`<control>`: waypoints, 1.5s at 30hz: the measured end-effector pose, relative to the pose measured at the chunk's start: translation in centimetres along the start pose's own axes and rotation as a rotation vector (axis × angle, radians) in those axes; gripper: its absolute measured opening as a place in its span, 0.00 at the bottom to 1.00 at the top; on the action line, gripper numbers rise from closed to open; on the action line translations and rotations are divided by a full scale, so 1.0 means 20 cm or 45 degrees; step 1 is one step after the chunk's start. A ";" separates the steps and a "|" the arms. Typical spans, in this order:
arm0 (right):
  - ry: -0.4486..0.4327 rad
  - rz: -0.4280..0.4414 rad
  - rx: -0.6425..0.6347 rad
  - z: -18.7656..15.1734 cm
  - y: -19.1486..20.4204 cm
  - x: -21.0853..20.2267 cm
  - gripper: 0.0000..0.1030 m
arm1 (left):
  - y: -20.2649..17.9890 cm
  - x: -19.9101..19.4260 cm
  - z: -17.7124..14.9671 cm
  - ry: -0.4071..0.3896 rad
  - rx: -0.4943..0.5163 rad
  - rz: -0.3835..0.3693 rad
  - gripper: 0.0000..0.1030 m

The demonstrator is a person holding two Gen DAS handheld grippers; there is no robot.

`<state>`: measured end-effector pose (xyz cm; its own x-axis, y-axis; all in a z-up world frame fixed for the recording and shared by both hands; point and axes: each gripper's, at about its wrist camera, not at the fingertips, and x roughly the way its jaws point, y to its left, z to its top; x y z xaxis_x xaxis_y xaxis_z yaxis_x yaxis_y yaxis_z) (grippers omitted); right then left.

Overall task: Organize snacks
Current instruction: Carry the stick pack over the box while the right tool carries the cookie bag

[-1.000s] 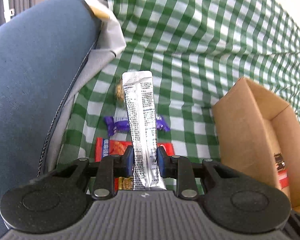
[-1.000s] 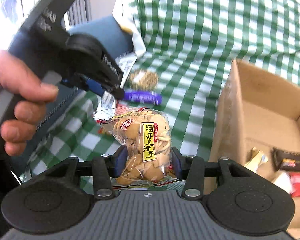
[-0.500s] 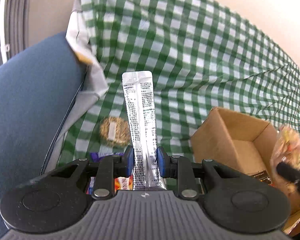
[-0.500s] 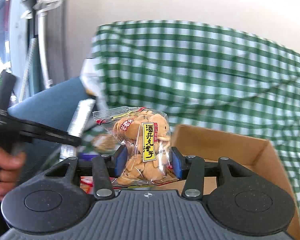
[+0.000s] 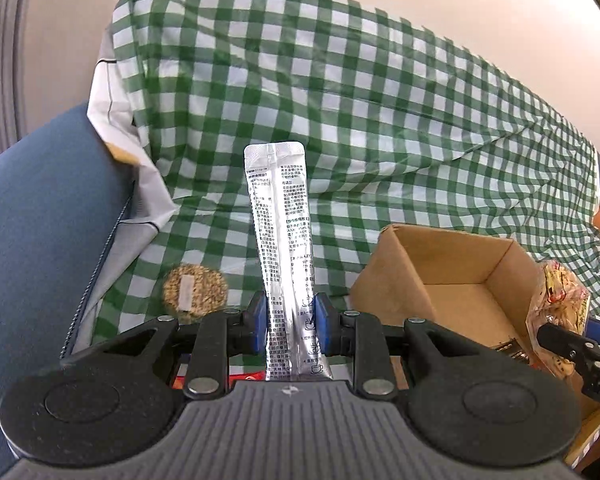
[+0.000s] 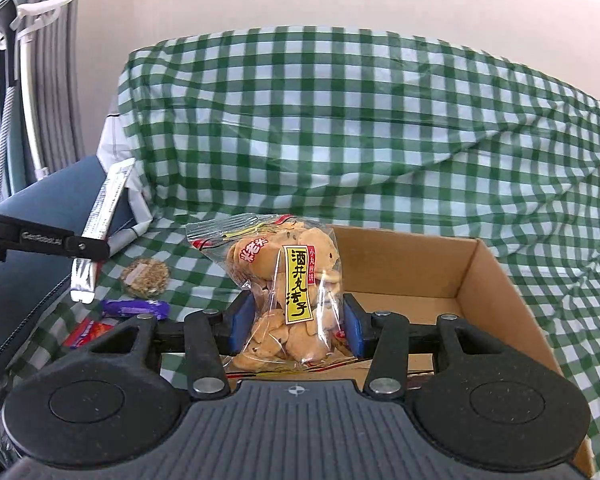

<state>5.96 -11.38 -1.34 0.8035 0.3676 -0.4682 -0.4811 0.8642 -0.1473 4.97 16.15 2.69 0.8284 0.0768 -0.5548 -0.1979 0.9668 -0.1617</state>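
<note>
Snacks: silver stick sachet point(image 5: 284, 256) upright, pinched in left tool point(image 5: 291, 322); cracker bag point(image 6: 286, 284) clamped in right tool point(image 6: 296, 326) above cardboard box point(image 6: 488, 280); round seed cake point(image 5: 194, 290), purple candy point(image 6: 136, 308) lie on checked cloth point(image 5: 380, 120)

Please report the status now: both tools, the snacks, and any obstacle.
Left tool shut on silver sachet. Right tool shut on cracker bag, above box. Round cake, purple candy on cloth. No obstacle seen.
</note>
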 end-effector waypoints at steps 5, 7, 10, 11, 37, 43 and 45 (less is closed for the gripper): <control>-0.009 -0.051 0.042 0.00 -0.05 -0.02 0.47 | -0.06 -0.01 0.01 -0.033 -0.002 -0.040 0.27; -0.011 -0.071 0.051 0.00 -0.08 -0.03 0.47 | -0.08 -0.02 0.01 -0.047 0.001 -0.065 0.27; -0.013 -0.102 0.064 0.00 -0.13 -0.04 0.48 | -0.13 -0.02 0.01 -0.069 0.016 -0.103 0.27; -0.013 -0.113 0.068 -0.01 -0.15 -0.05 0.48 | -0.15 -0.03 0.01 -0.077 0.022 -0.114 0.27; -0.038 -0.287 0.175 -0.03 -0.32 -0.13 0.48 | -0.59 -0.07 -0.10 -0.220 0.266 -0.368 0.27; -0.044 -0.303 0.180 -0.03 -0.31 -0.12 0.47 | -0.69 -0.08 -0.16 -0.233 0.348 -0.426 0.27; -0.045 -0.310 0.184 -0.02 -0.31 -0.12 0.47 | -0.71 -0.09 -0.18 -0.233 0.369 -0.444 0.27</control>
<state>6.79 -17.74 0.27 0.9022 0.1528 -0.4034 -0.2195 0.9676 -0.1244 4.52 1.40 3.06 0.9031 -0.2470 -0.3513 0.2400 0.9686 -0.0642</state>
